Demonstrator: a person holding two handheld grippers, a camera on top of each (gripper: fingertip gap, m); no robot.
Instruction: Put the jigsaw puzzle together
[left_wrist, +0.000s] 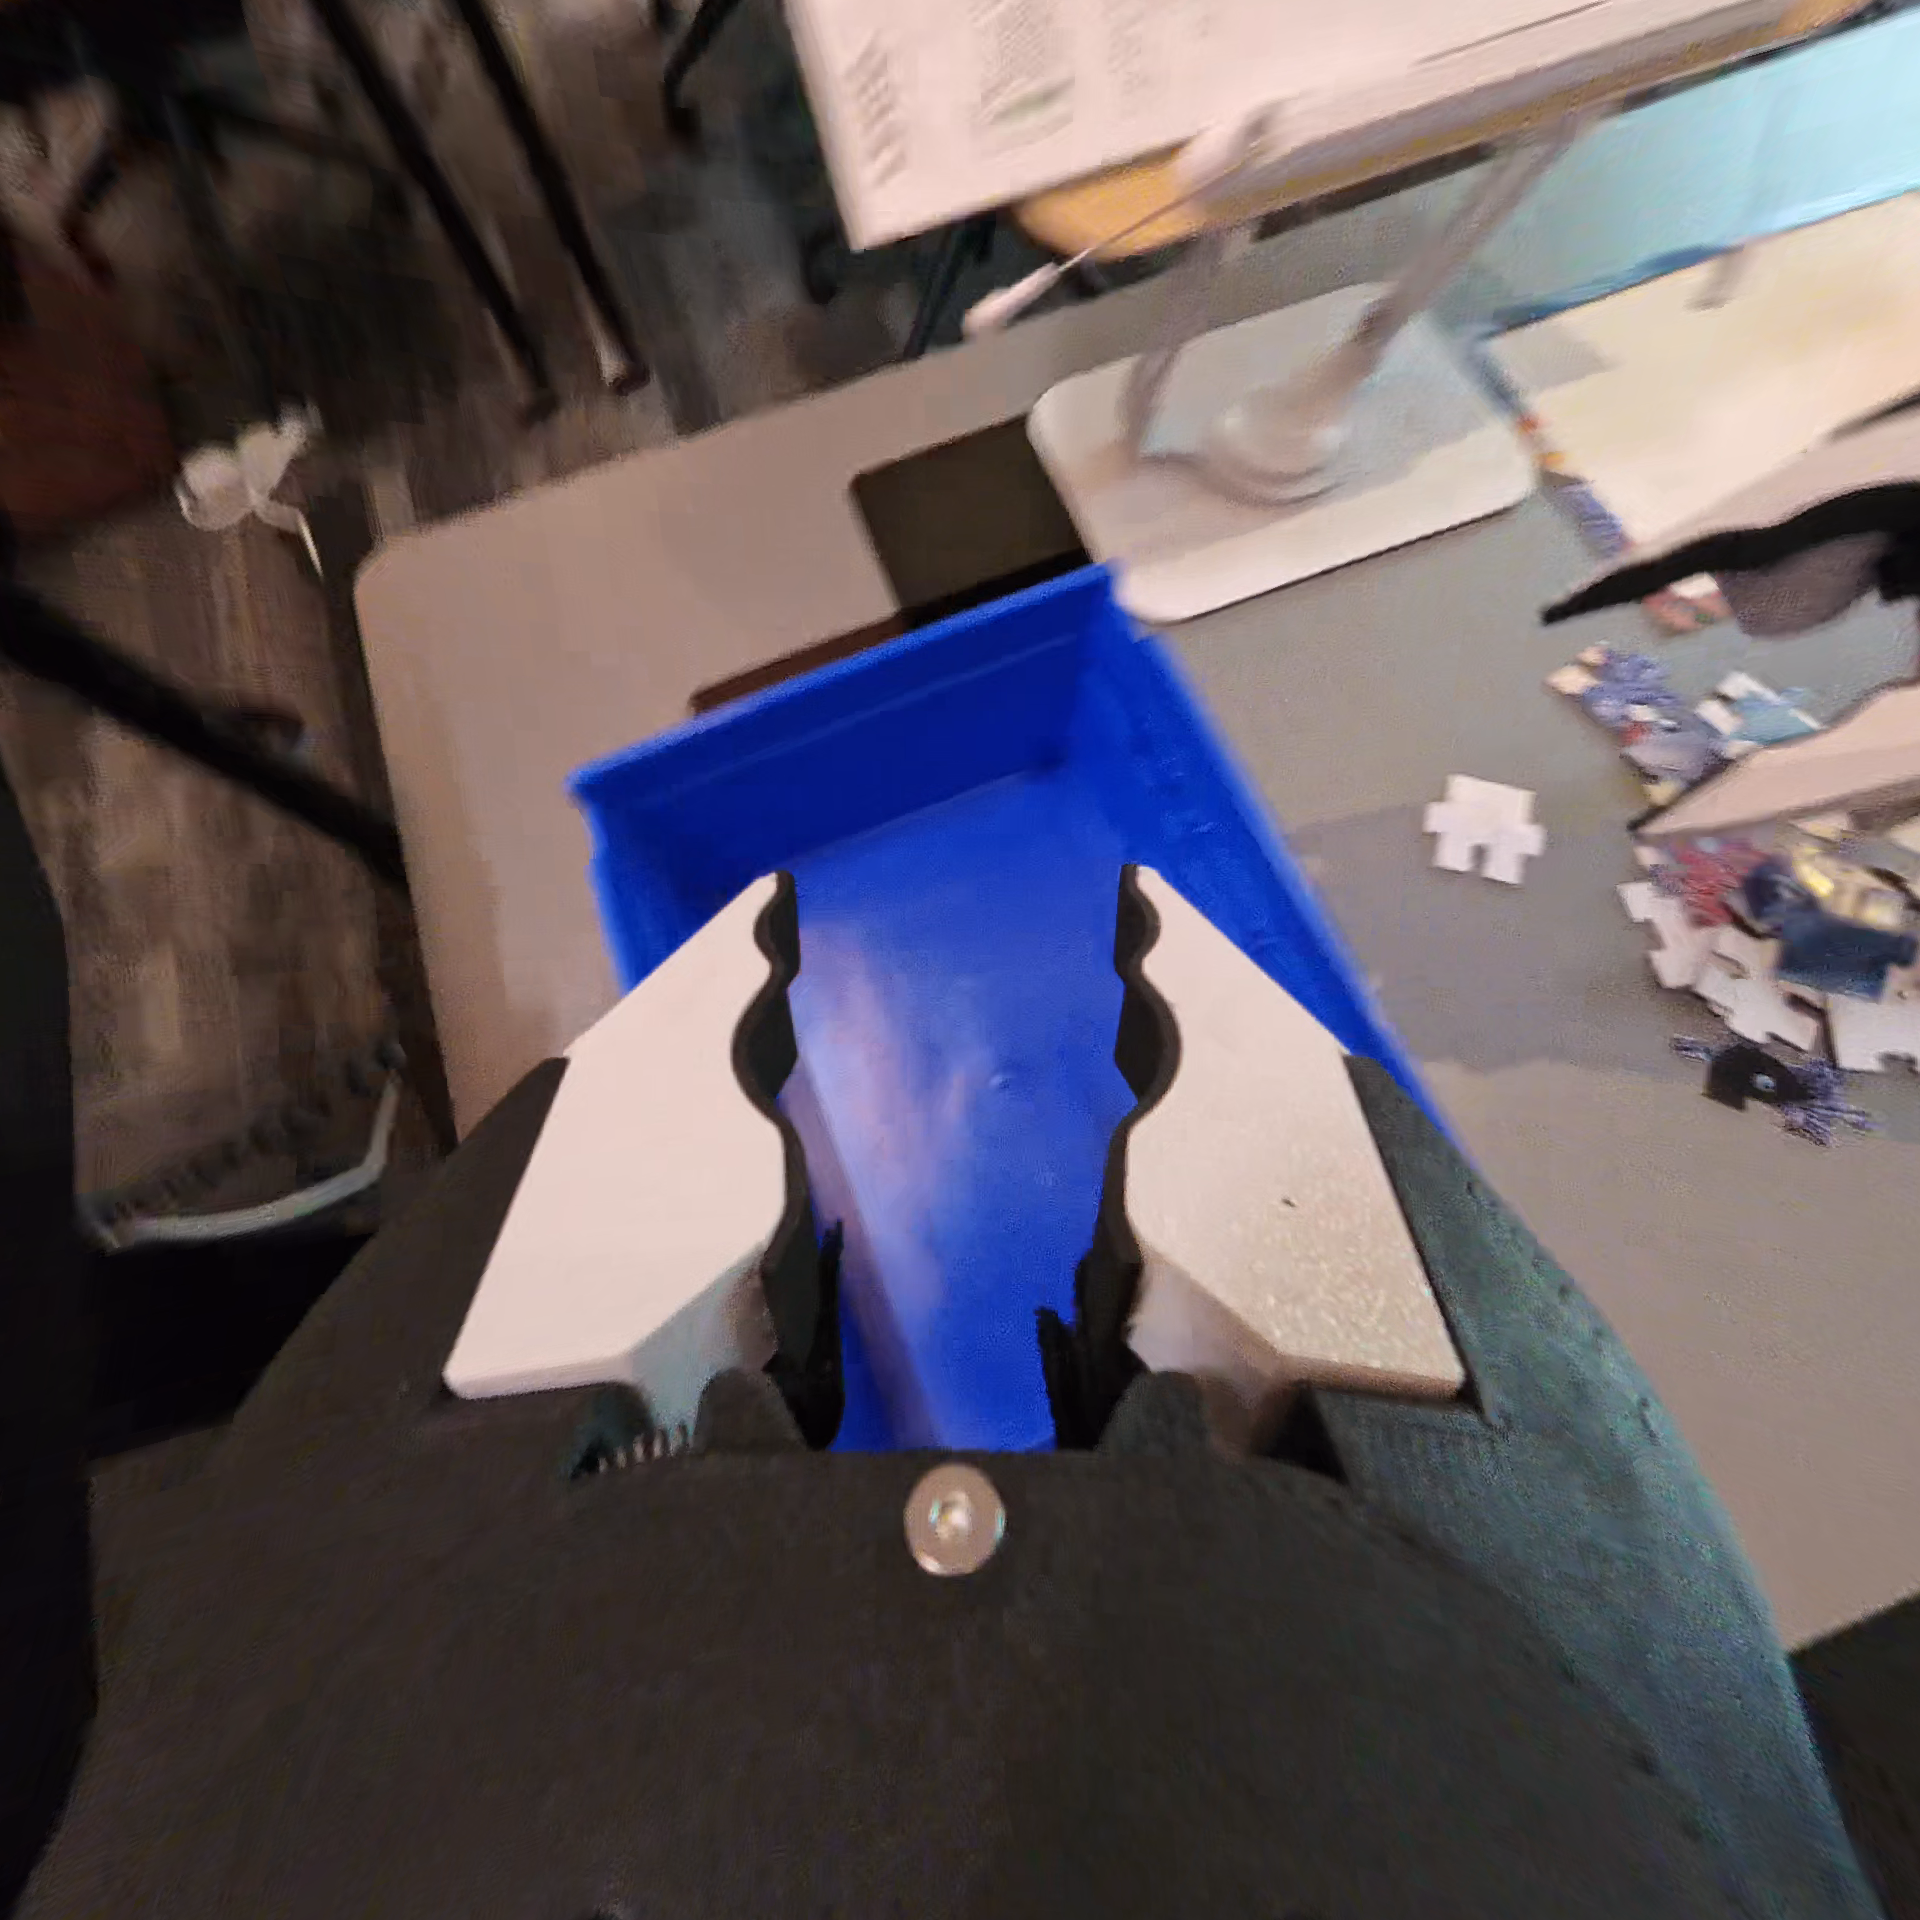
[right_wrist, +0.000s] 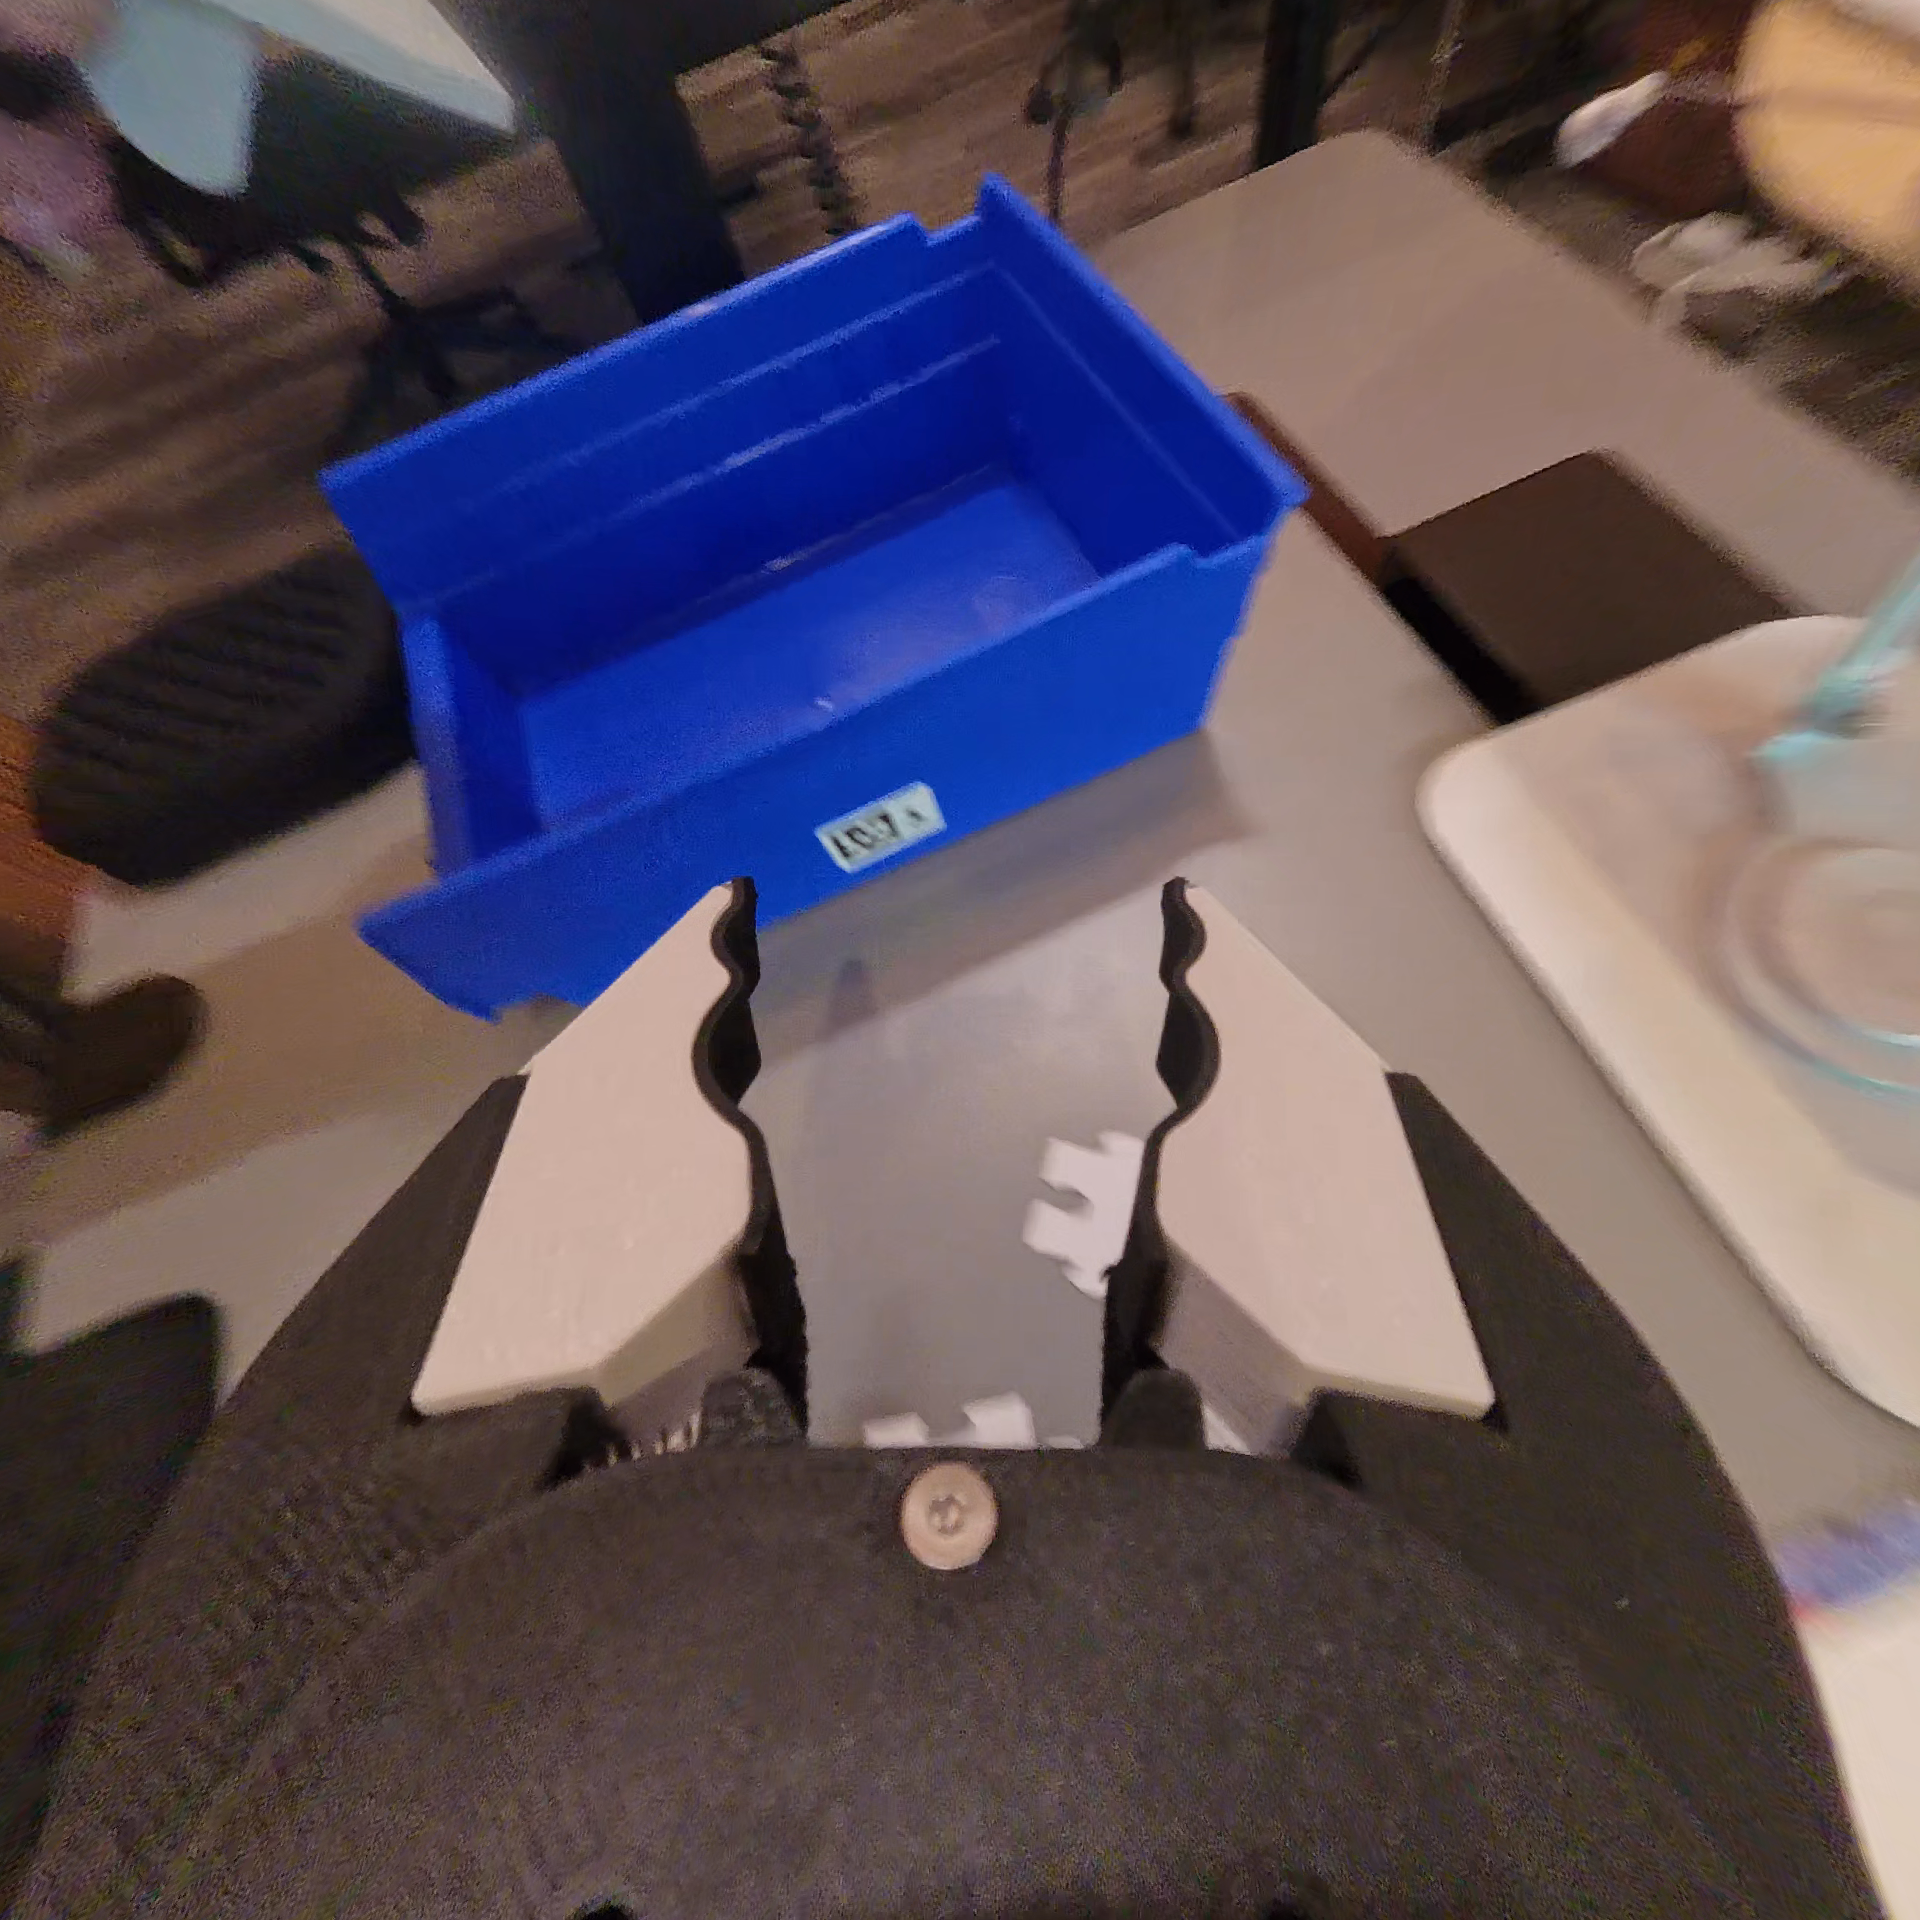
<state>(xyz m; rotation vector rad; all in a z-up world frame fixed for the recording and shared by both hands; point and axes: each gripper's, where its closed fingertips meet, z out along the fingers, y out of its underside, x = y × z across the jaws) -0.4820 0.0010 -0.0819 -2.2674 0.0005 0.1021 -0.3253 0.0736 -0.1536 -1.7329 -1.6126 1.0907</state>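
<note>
A blue plastic bin stands empty on the grey table near its left corner. My left gripper is open and empty, held over the bin. A heap of jigsaw pieces lies on the table to the right, some face down, with one white piece lying apart from it. My right gripper is open and empty above the table just in front of the bin. A white face-down piece lies below its right finger. The other gripper's fingers show at the right edge of the left wrist view.
A white monitor base stands behind the bin to the right; it also shows in the right wrist view. A dark flat block lies next to it. The table's edge runs close to the bin's left side. The white piece is about 12 cm from my right fingertips. It is also in sight in the right wrist view.
</note>
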